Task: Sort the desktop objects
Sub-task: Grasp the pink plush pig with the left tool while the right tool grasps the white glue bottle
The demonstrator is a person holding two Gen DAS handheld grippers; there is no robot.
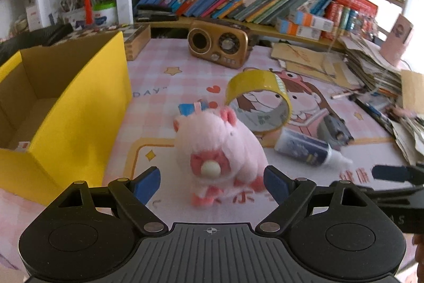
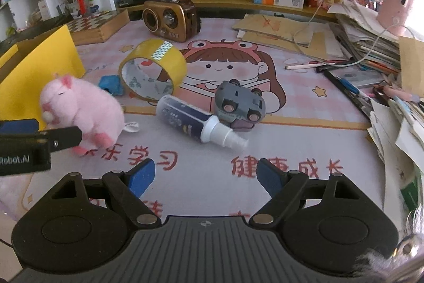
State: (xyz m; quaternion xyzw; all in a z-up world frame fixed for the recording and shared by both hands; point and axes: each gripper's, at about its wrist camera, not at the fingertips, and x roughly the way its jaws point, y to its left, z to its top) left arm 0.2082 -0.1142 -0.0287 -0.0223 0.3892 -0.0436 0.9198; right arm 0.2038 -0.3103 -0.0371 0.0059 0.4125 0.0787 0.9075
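Observation:
A pink plush pig [image 1: 217,147] stands on the desk mat just ahead of my open left gripper [image 1: 212,184], between the line of its blue pads but not touched. It also shows in the right wrist view [image 2: 82,110]. Behind it lie a yellow tape roll [image 1: 259,102], a spray bottle [image 1: 307,147] and a grey toy car [image 1: 335,130], upside down. A blue crumpled item [image 2: 111,85] lies by the tape. My right gripper [image 2: 204,178] is open and empty, short of the spray bottle [image 2: 196,123] and the car [image 2: 239,104].
An open yellow cardboard box [image 1: 79,108] stands at the left. A brown radio [image 1: 220,44], a chessboard box [image 2: 98,25] and bookshelves stand at the back. Stacks of papers and pens [image 2: 371,62] crowd the right edge.

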